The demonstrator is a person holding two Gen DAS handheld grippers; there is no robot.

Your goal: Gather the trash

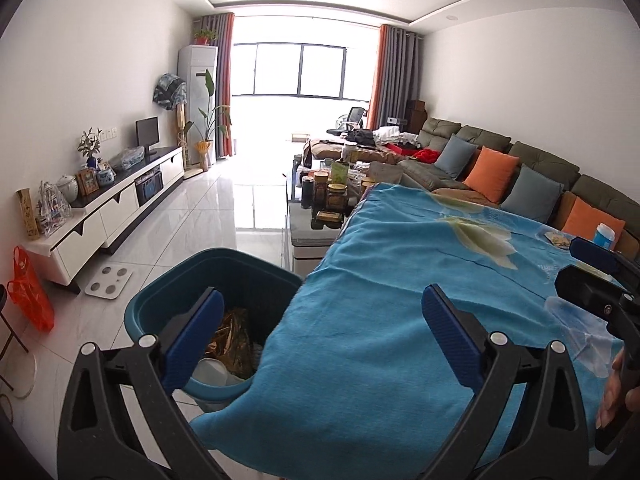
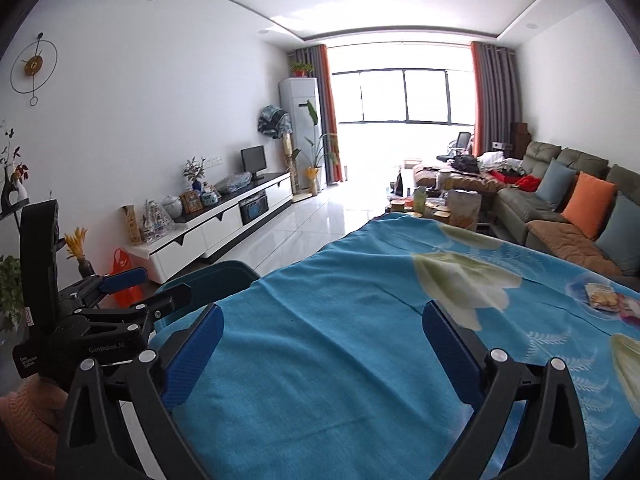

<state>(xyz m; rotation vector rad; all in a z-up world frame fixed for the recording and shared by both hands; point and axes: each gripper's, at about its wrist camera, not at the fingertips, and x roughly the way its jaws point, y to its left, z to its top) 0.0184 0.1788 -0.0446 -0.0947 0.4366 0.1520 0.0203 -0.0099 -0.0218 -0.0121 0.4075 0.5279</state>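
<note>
Blue fleece with pale lily prints covers the table (image 2: 360,308), and its near corner droops over the rim of the teal waste bin (image 1: 172,280) that stands on the white tiles at the table's left edge. Inside the bin lie a crumpled gold foil wrapper (image 1: 236,340) and something white beneath it, so some trash looks already collected. Both claws hang empty: the left gripper (image 1: 320,336) has its blue pads spread wide over the bin and table corner, and the right gripper (image 2: 320,340) is spread just as wide above the cloth, nothing between its pads. What remains sits toward the table's right side: a printed snack packet (image 2: 600,300), flat and glossy, and a clear plastic film (image 1: 580,320) lying crinkled near the right gripper. Judging by this, the next pick is one of those. The flat packet will likely need the pads brought low and closed on an edge, without pinching the fleece; the film is limp and may slip, so a bunched fold seems the safer hold
</note>
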